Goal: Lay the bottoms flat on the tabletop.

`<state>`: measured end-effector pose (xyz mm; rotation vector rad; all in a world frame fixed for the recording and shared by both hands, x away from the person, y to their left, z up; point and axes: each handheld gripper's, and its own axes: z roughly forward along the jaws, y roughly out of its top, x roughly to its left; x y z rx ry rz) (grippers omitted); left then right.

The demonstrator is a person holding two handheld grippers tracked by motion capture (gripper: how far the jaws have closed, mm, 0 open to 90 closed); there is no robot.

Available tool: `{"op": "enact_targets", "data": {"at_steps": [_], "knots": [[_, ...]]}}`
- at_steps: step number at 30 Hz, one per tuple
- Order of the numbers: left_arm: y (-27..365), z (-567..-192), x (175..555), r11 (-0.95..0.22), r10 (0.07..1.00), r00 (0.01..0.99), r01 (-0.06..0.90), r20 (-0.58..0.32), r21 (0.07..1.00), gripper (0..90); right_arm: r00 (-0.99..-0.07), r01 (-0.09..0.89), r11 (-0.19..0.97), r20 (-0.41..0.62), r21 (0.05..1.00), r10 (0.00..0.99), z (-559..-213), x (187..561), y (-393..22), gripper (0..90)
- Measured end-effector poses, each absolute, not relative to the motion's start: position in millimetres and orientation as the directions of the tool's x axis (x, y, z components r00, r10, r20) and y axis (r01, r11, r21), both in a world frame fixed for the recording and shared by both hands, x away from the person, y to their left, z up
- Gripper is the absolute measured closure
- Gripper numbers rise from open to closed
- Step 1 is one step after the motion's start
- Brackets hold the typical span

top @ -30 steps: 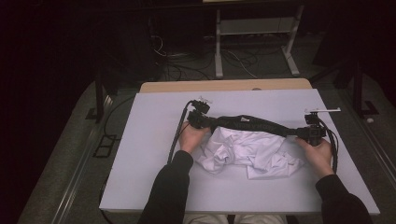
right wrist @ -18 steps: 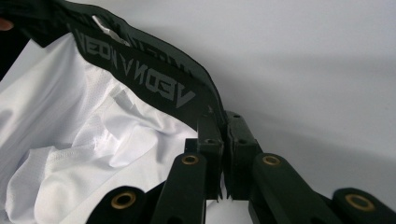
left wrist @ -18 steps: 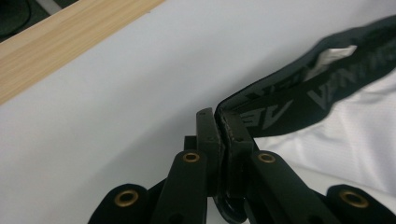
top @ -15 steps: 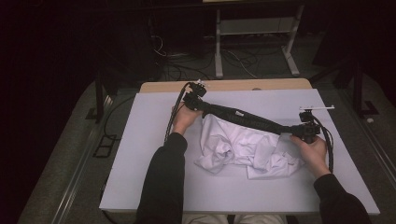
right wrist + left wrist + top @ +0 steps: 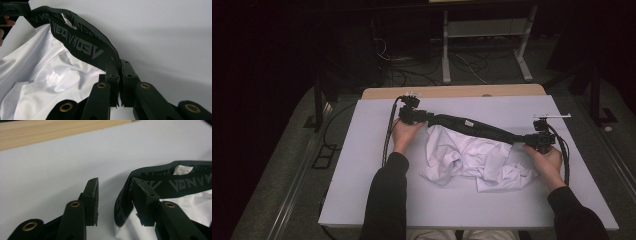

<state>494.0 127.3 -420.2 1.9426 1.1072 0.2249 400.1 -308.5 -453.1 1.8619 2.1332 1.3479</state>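
Now the left gripper has just opened, its jaws apart beside the black waistband; the right gripper stays clamped on that band, so the white shorts seem laid out

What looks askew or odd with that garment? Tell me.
The waistband runs slanted across the table, and the white cloth below lies crumpled. The right tongs pinch one end; the left tongs, just opening, no longer clamp theirs.

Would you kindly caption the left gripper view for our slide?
Left gripper, jaws just opened, beside the black lettered elastic waistband of a white mesh garment.
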Motion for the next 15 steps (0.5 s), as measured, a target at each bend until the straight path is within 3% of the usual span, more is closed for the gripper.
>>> {"op": "enact_targets", "data": {"at_steps": [9, 15], "knots": [[141, -442, 481, -0.180, 0.741, 0.591, 0.631, -0.318, 0.755, 56.5, -0.286, 0.808, -0.083, 0.512, 0.583, 0.810, -455, 401, -309, 85.3], [134, -452, 481, -0.204, 0.737, 0.605, 0.624, -0.301, 0.754, 66.8, -0.283, 0.811, -0.086, 0.517, 0.579, 0.808, -456, 401, -309, 85.3]]}}
